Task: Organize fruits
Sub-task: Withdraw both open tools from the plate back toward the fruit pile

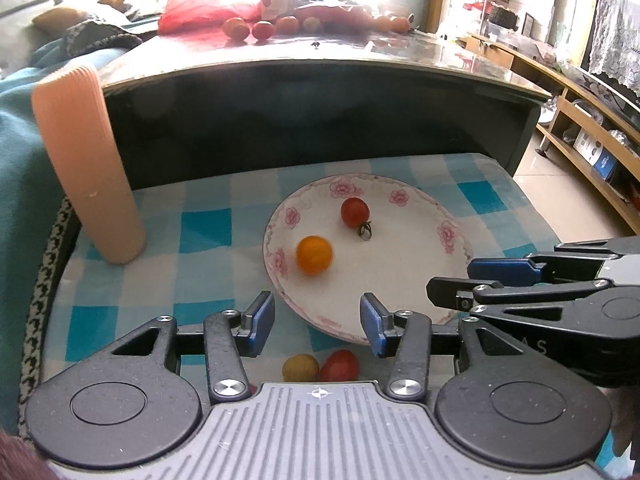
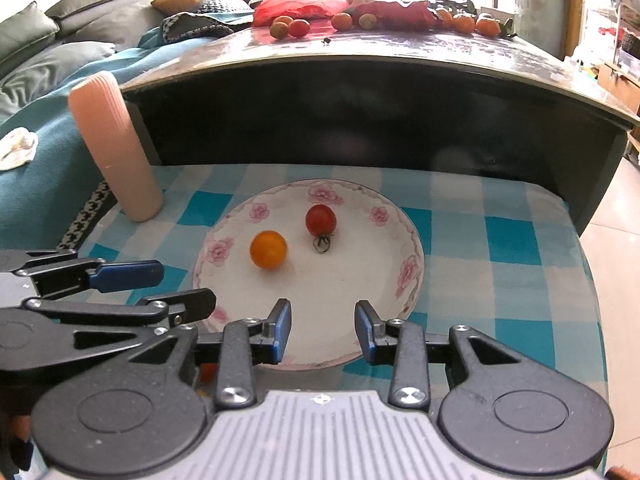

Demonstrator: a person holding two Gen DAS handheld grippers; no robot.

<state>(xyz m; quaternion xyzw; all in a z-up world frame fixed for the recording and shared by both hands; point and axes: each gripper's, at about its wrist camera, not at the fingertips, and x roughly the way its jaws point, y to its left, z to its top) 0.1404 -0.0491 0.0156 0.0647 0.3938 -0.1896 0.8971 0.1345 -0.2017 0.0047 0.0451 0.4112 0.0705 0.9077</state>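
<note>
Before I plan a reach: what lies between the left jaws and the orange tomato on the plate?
Only the plate's near rim and bare white plate; the left gripper is open and empty, the orange tomato beyond it. Left wrist view shows this.

Both cameras ride just behind their own tongs and look forward and steeply down along the fingers at the checked tabletop.

The left wrist view sits nearer the tabletop's left edge, close above the near rim of the flowered plate, with the right tongs entering from its right side.

The right wrist view hangs over the plate's near rim too, a little further right, and catches the left tongs at its left.

Both views share the plate, the orange fruit, the red tomato, the pink ribbed cylinder and the dark table behind.
</note>
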